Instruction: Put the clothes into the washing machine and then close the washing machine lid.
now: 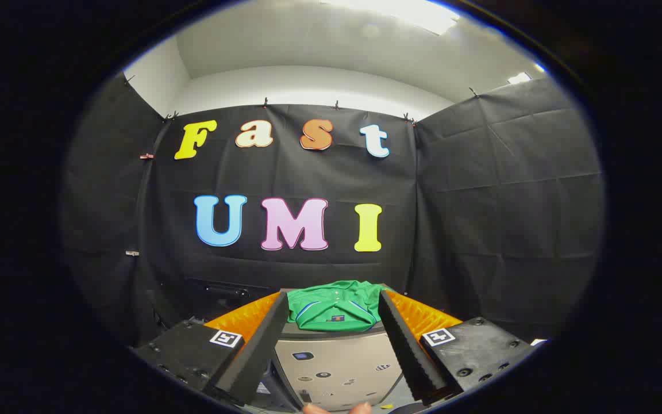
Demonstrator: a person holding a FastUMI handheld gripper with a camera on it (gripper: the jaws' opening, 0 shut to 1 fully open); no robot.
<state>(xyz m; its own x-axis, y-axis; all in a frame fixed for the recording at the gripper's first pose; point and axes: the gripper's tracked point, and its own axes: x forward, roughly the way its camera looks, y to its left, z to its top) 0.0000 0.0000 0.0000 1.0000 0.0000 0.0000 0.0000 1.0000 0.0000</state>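
The washing machine [337,362] is the biggest thing here, a pale grey box standing against the booth's black cloth wall, its front panel facing the camera and its top surface seen almost edge-on beyond the fingers. On that top lies the green garment [334,307], folded flat with a collar and a small dark patch showing; it rests on the lid or top of the machine, and from this low angle I cannot tell whether the lid under it is open or shut. The gripper [334,302] points straight at the garment with its 2 dark ribbed fingers [262,345] spread wide, orange backing visible behind each, and nothing held between them; the garment sits in the gap between the fingertips and just ahead of them, apparently untouched. At the very bottom, 2 fingertips of the person's hand [337,408] peek in. As a judgement, the task is at its start: the clothes are not yet picked up, so the grasp, the loading into the drum and the closing of the lid all remain.
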